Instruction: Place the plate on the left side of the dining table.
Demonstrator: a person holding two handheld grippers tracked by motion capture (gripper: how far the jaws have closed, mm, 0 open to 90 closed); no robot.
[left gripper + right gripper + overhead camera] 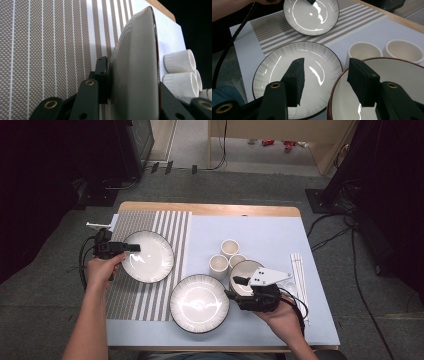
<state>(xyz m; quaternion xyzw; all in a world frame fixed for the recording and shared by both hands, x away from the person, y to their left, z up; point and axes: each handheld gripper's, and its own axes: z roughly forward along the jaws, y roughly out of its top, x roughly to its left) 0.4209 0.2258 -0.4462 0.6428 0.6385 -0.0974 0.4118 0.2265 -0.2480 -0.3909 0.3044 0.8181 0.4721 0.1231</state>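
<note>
Plate (148,256) on the striped placemat (131,295) sits clamped by the rim in our left hand-held gripper (131,247); our right hand-held gripper (240,287) straddles, half-wide, the bowl (246,270) rim, apparently ungripped. Second plate (199,303) waits on the worktop (270,237).

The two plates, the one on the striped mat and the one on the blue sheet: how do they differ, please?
The plate on the striped mat is clamped at its rim by the left gripper; the plate on the blue sheet lies free. The first looks plain-rimmed, the second grey-streaked. Both are round, white and dark-edged.
</note>
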